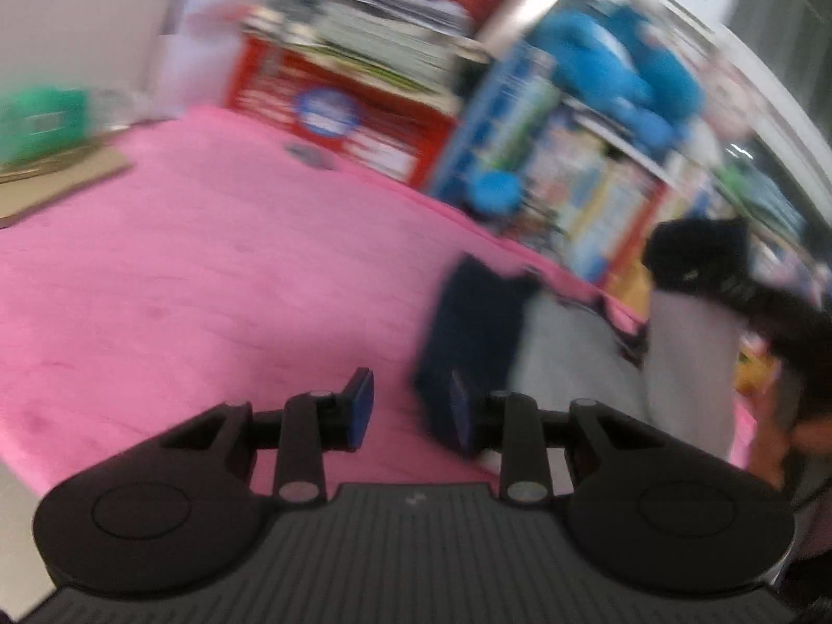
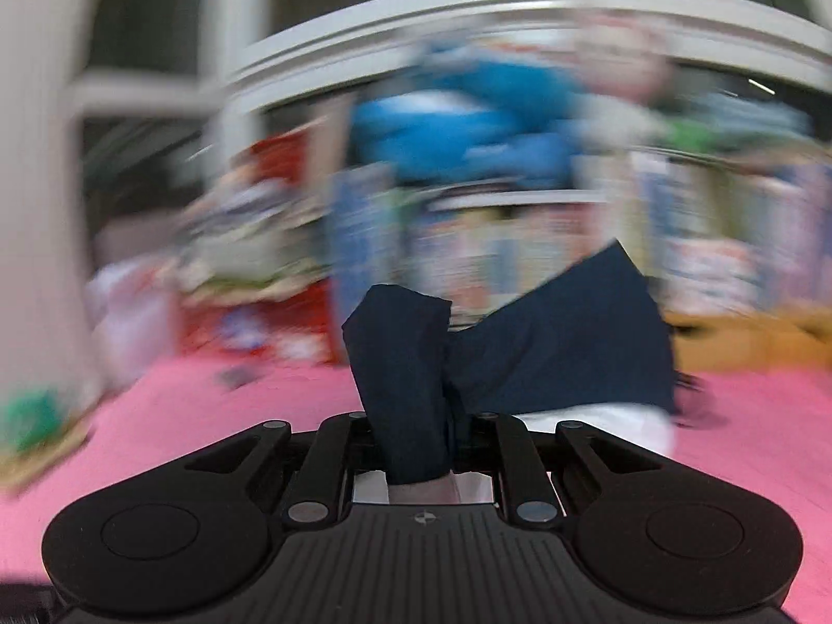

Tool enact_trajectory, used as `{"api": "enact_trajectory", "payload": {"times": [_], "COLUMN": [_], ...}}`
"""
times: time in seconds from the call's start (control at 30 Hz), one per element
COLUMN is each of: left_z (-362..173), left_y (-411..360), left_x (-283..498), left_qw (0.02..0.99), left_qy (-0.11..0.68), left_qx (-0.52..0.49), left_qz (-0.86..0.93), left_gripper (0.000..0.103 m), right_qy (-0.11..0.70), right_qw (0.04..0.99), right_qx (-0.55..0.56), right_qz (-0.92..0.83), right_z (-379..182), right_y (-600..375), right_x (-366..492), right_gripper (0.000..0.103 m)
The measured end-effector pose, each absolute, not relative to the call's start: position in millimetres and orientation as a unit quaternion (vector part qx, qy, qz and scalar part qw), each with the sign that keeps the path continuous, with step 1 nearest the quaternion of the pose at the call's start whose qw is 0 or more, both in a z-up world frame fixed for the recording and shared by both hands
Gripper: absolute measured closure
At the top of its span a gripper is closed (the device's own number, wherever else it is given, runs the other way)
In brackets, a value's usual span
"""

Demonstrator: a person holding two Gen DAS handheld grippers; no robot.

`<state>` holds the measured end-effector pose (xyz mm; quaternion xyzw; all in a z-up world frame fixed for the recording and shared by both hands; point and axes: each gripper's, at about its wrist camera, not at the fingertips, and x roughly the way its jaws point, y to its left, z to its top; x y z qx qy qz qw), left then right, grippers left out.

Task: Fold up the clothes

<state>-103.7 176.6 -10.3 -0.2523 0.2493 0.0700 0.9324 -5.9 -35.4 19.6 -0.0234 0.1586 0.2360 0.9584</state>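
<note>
Now right gripper (image 2: 411, 431) jaws around navy garment (image 2: 561, 343)

The navy garment (image 2: 546, 343) is crumpled, one bunched corner standing up between the right gripper's (image 2: 416, 431) closed fingers, the rest trailing down onto the pink cover. Beside it lies pale grey clothing (image 1: 572, 359), blurred and partly under the navy cloth.
</note>
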Motion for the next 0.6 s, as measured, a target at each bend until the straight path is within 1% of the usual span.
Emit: {"api": "enact_trajectory", "payload": {"times": [0.07, 0.1, 0.17, 0.2, 0.23, 0.27, 0.3, 0.33, 0.37, 0.43, 0.47, 0.6], "left_z": [-12.5, -13.4, -14.7, -15.1, -15.6, -16.0, -15.8, -15.3, -14.5, -12.4, -10.9, -14.5], "left_y": [190.4, 194.2, 198.9, 200.0, 201.0, 202.1, 202.0, 201.7, 200.0, 195.7, 193.3, 182.9], "left_x": [-107.4, -108.2, -108.5, -107.8, -107.1, -106.3, -105.8, -105.2, -104.6, -103.3, -101.2, -82.7], "left_qw": [0.928, 0.926, 0.923, 0.921, 0.920, 0.918, 0.917, 0.915, 0.915, 0.915, 0.913, 0.900], "left_qy": [0.249, 0.249, 0.248, 0.247, 0.247, 0.246, 0.244, 0.241, 0.235, 0.223, 0.220, 0.234], "left_qx": [-0.264, -0.270, -0.284, -0.291, -0.298, -0.306, -0.313, -0.321, -0.327, -0.337, -0.342, -0.362], "left_qz": [0.083, 0.084, 0.079, 0.072, 0.065, 0.058, 0.047, 0.035, 0.019, -0.015, -0.034, -0.069], "left_gripper": [0.073, 0.073, 0.073, 0.073, 0.073, 0.072, 0.072, 0.072, 0.069, 0.064, 0.061, 0.058], "right_qy": [0.173, 0.182, 0.199, 0.208, 0.205, 0.199, 0.192, 0.187, 0.182, 0.171, 0.164, 0.176], "right_qw": [0.942, 0.933, 0.919, 0.913, 0.910, 0.907, 0.905, 0.903, 0.903, 0.904, 0.907, 0.923], "right_qx": [-0.066, -0.087, -0.118, -0.132, -0.133, -0.129, -0.125, -0.122, -0.120, -0.118, -0.120, -0.151], "right_qz": [0.279, 0.300, 0.318, 0.325, 0.336, 0.347, 0.359, 0.366, 0.371, 0.374, 0.370, 0.308], "right_z": [2.4, -6.7, -21.8, -29.1, -29.7, -27.5, -25.2, -20.7, -15.2, -5.5, -1.9, -12.4], "right_y": [4.4, 23.3, 42.8, 51.0, 48.6, 41.8, 35.0, 24.4, 12.3, -13.5, -27.9, -74.6], "right_x": [-7.9, -9.0, -12.7, -14.6, -19.0, -24.4, -29.8, -35.5, -41.5, -54.3, -61.5, -84.3], "right_gripper": [0.086, 0.084, 0.073, 0.061, 0.046, 0.040, 0.031, 0.028, 0.027, 0.019, 0.017, 0.016]}}
